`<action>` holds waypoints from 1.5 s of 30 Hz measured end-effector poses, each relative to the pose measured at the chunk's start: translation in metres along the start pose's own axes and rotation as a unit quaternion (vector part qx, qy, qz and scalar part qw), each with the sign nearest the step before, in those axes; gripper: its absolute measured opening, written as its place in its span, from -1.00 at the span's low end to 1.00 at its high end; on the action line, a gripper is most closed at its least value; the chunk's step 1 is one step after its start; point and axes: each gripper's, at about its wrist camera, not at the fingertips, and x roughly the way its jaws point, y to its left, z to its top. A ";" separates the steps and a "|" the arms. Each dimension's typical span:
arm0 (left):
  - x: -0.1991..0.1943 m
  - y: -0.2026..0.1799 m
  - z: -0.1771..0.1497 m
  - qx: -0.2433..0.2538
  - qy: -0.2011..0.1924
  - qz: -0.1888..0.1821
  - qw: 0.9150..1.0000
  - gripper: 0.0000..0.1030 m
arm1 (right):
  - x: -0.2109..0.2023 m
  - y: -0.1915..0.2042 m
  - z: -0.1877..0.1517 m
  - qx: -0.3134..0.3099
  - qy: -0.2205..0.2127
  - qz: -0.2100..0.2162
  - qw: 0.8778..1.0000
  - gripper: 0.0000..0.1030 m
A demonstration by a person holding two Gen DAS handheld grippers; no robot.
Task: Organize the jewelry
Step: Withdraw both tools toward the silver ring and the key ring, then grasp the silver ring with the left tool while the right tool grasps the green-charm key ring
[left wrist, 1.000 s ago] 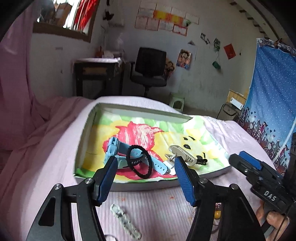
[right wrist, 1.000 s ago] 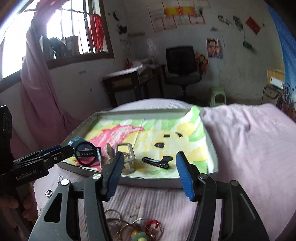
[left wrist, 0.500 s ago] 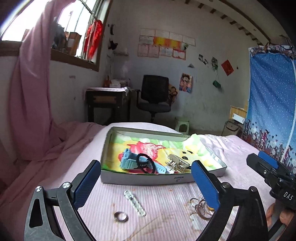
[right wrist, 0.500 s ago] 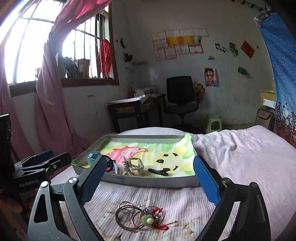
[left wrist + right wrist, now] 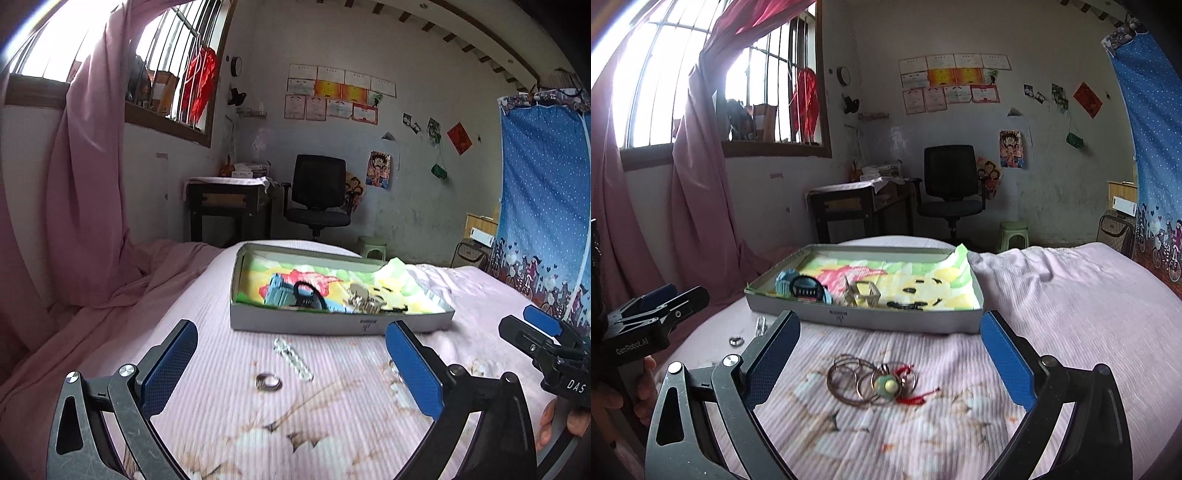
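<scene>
Pink ribbed bedding (image 5: 207, 321) carries a shallow grey cardboard tray (image 5: 886, 318) holding a blue watch (image 5: 798, 288). Before it lie a small silver ring (image 5: 269, 381) and a bunch of metal bangles (image 5: 868, 380). Left gripper (image 5: 291, 365) and right gripper (image 5: 890, 354) have just been opening; both jaws stand wide, empty.

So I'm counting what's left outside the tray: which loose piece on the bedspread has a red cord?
The bundle of metal bangles with the green bead; the small ring and clear bead strand have none.
</scene>
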 end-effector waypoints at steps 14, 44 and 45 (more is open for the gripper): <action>0.013 0.015 -0.028 0.006 0.073 0.007 0.997 0.99 | 0.029 0.005 -0.020 -0.013 0.084 0.000 0.996 0.87; 0.080 0.028 -0.032 -0.021 0.177 -0.048 0.983 0.35 | 0.096 0.003 -0.037 0.015 0.212 0.047 0.976 -0.24; 0.081 0.028 -0.032 -0.022 0.177 -0.049 0.983 0.31 | 0.097 0.003 -0.038 0.016 0.215 0.046 0.975 -0.25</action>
